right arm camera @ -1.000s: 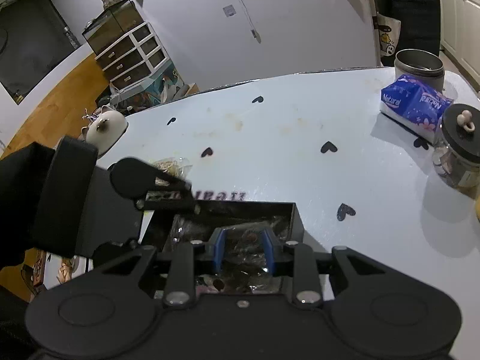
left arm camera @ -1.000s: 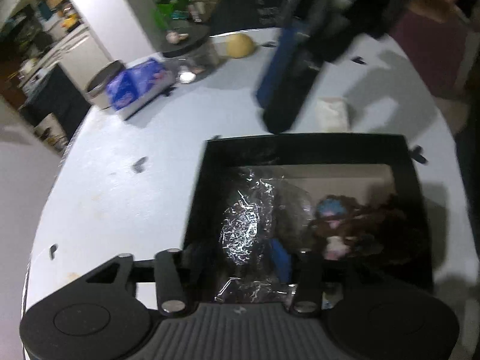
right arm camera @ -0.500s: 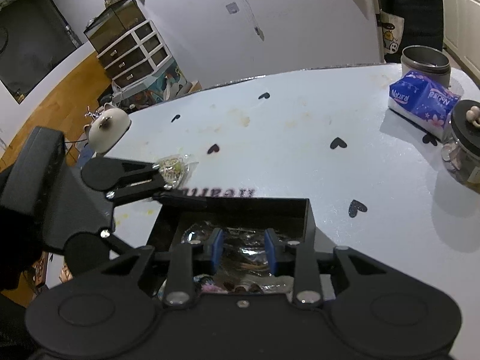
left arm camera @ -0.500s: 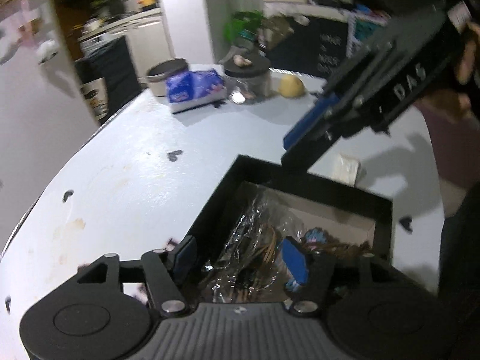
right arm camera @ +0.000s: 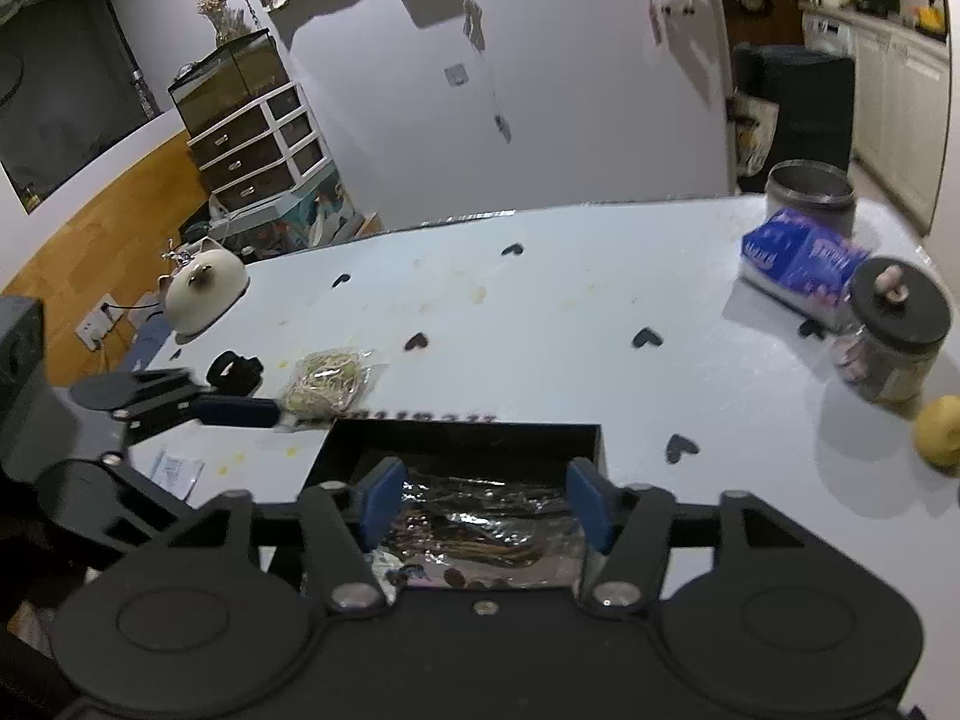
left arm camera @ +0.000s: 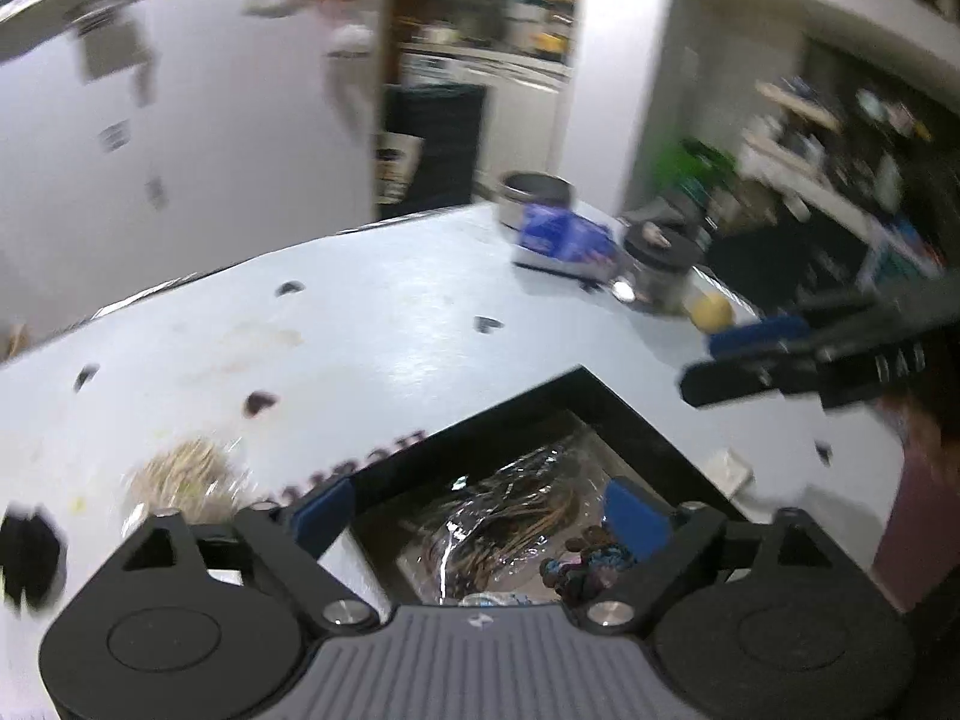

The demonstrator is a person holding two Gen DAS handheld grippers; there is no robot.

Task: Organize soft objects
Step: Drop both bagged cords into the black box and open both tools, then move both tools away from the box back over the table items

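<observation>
Above the black box (right arm camera: 462, 438) holding a crinkled plastic packet (right arm camera: 480, 525), both grippers' jaws are opening on nothing, the left gripper (left arm camera: 477, 510) nearer the bag of pale strands (right arm camera: 330, 381) lying on the tabletop (right arm camera: 540, 312) beyond the box's left corner, the right gripper (right arm camera: 480, 501) over the box.

your left gripper (left arm camera: 480, 507) has a black frame with a ribbed grey centre panel, two round embossed discs at its corners, silver screw heads at the finger pivots, and blue pads (left arm camera: 636, 516) on black fingers. your right gripper (right arm camera: 483, 495) is all black, with the same discs, silver screws and blue pads (right arm camera: 378, 492); white letters mark its side.
</observation>
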